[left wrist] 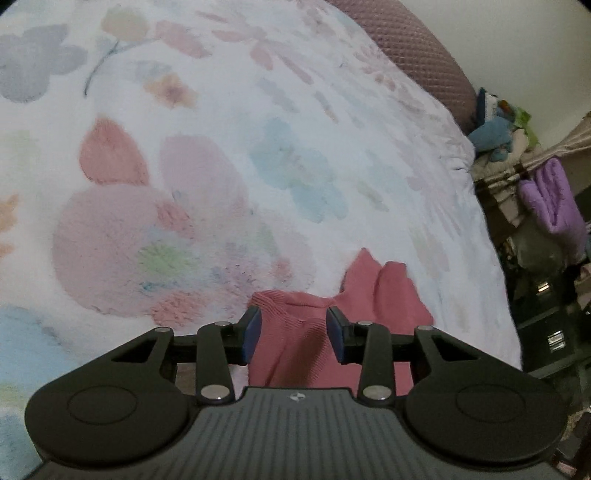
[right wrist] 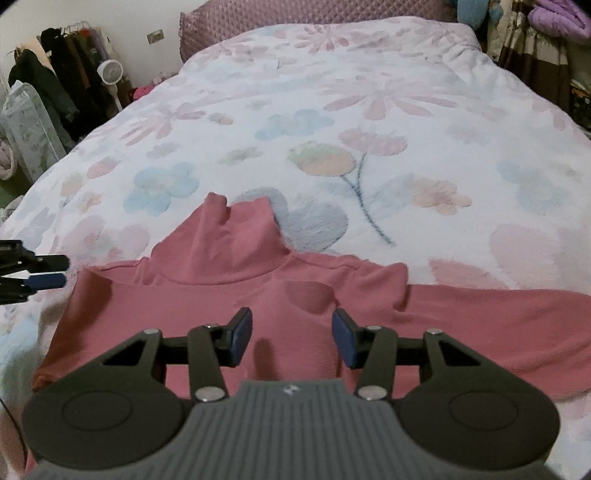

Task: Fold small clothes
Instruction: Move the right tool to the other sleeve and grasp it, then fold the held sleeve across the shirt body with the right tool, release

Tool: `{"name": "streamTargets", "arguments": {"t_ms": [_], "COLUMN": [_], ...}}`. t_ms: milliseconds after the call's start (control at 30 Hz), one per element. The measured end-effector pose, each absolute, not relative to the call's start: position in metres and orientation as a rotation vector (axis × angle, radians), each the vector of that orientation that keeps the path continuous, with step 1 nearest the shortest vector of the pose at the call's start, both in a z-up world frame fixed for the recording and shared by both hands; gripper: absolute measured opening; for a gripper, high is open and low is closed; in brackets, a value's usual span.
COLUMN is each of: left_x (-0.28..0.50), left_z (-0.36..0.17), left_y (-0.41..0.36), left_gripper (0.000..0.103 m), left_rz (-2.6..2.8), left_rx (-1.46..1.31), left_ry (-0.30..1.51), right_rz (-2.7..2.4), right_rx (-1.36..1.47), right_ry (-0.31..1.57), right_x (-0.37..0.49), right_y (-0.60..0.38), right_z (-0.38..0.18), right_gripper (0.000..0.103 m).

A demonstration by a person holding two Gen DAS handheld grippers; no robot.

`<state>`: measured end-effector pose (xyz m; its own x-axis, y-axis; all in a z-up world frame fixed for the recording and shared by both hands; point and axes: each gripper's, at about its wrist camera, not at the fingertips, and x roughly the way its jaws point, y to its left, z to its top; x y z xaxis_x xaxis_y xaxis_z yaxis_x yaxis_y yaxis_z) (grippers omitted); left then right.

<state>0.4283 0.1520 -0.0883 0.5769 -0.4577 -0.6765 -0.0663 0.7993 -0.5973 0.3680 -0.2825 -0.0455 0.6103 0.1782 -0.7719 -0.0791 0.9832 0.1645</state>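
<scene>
A pink top point(right wrist: 258, 295) with a high collar lies flat on the flowered blanket point(right wrist: 369, 129), collar pointing away and one sleeve stretched to the right. My right gripper point(right wrist: 292, 338) is open just above its middle, holding nothing. My left gripper point(left wrist: 294, 336) is open over an edge of the same pink top point(left wrist: 295, 343), with the cloth between the blue pads but not pinched. The left gripper's fingertips point(right wrist: 48, 280) show at the left edge of the right wrist view, beside the top's left side.
The blanket point(left wrist: 221, 166) covers a bed with a mauve quilted headboard point(right wrist: 295, 14). A clothes rack point(right wrist: 62, 74) and a white fan point(right wrist: 110, 74) stand left of the bed. Stuffed toys point(left wrist: 495, 129) and purple cloth point(left wrist: 554, 199) lie past its other edge.
</scene>
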Motion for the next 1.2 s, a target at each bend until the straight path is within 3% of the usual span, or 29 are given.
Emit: {"name": "streamTargets", "arguments": {"t_ms": [33, 100, 133, 167, 200, 267, 500, 667, 700, 767, 833, 967, 1000, 1067, 1200], "left_x": [0.432, 0.438, 0.440, 0.442, 0.441, 0.438, 0.444, 0.432, 0.427, 0.416, 0.408, 0.411, 0.414, 0.419, 0.409], "left_z": [-0.092, -0.100, -0.102, -0.102, -0.100, -0.088, -0.070, -0.062, -0.059, -0.057, -0.060, -0.079, -0.085, -0.093, -0.073], "left_y": [0.149, 0.145, 0.142, 0.140, 0.140, 0.145, 0.168, 0.173, 0.169, 0.160, 0.147, 0.129, 0.126, 0.127, 0.137], "left_gripper": [0.040, 0.022, 0.006, 0.003, 0.002, 0.002, 0.001, 0.016, 0.018, 0.041, 0.051, 0.051, 0.044, 0.004, 0.004], "left_rz": [-0.227, -0.219, -0.209, -0.203, -0.213, -0.237, -0.180, -0.200, -0.214, -0.279, -0.316, -0.285, -0.276, -0.254, -0.262], "left_rx": [-0.604, -0.556, -0.516, -0.484, -0.465, -0.433, -0.288, -0.395, -0.392, -0.400, -0.397, -0.387, -0.384, -0.386, -0.372], "left_ry": [0.943, 0.952, 0.963, 0.967, 0.958, 0.918, 0.900, 0.900, 0.904, 0.920, 0.938, 0.975, 0.982, 0.990, 0.916], "right_rz": [0.151, 0.146, 0.139, 0.135, 0.138, 0.142, 0.059, -0.003, -0.020, -0.050, -0.042, -0.033, -0.029, -0.008, 0.056], "right_rx": [0.113, 0.085, 0.069, 0.054, 0.054, 0.076, 0.140, 0.240, 0.224, 0.204, 0.220, 0.217, 0.222, 0.243, 0.235], "right_ry": [0.912, 0.934, 0.940, 0.949, 0.954, 0.937, 0.887, 0.977, 0.963, 0.944, 0.923, 0.898, 0.893, 0.883, 0.872], "right_x": [0.370, 0.374, 0.374, 0.375, 0.375, 0.372, 0.364, 0.362, 0.358, 0.352, 0.346, 0.338, 0.336, 0.331, 0.323], "right_y": [-0.281, -0.275, -0.274, -0.274, -0.275, -0.282, -0.332, -0.359, -0.361, -0.365, -0.370, -0.372, -0.372, -0.373, -0.368], "right_z": [-0.049, -0.057, -0.062, -0.066, -0.068, -0.065, -0.048, -0.073, -0.072, -0.066, -0.062, -0.054, -0.052, -0.049, -0.041], "right_gripper": [0.046, 0.042, 0.032, 0.024, 0.011, 0.004, 0.003, 0.013, 0.021, 0.023, 0.023, 0.025, 0.027, 0.030, 0.033]}}
